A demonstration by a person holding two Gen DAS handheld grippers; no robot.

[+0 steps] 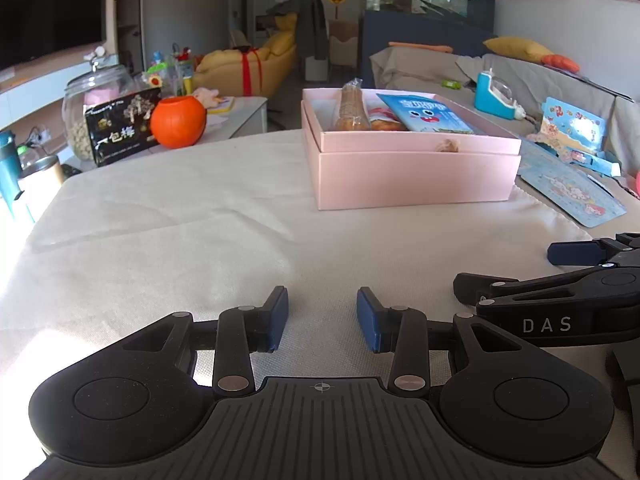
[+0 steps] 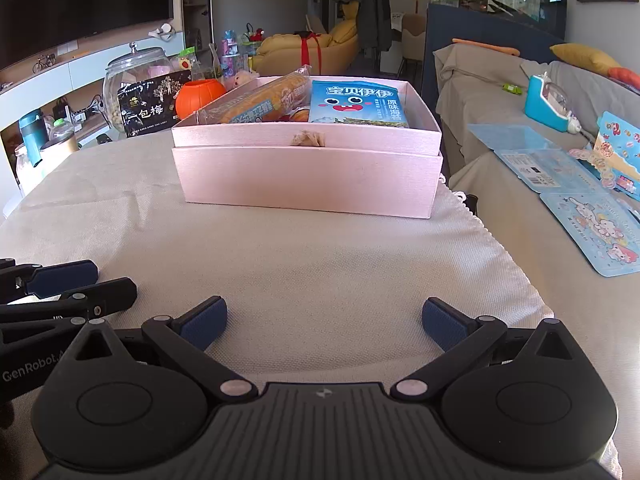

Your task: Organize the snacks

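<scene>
Beyond both empty grippers, left (image 1: 322, 318) fingers slightly parted, right (image 2: 324, 323) fingers spread wide, bare cream-clothed counter (image 2: 320, 256) leads to the pink cardboard box (image 2: 308, 184). Inside, a long clear-wrapped orange snack (image 2: 260, 100) lies aslant beside a blue seaweed packet (image 2: 358, 104)

Your left gripper (image 1: 322, 318) sits low and level, pointing toward twelve o'clock, its blue-padded fingers (image 1: 279, 316) parted by a moderate gap with nothing between them. Your right gripper (image 2: 324, 322) lies just beside it at three o'clock, also level and aimed at twelve, its jaws spread noticeably wider and holding nothing. From the right wrist, the left gripper shows at nine o'clock.
</scene>
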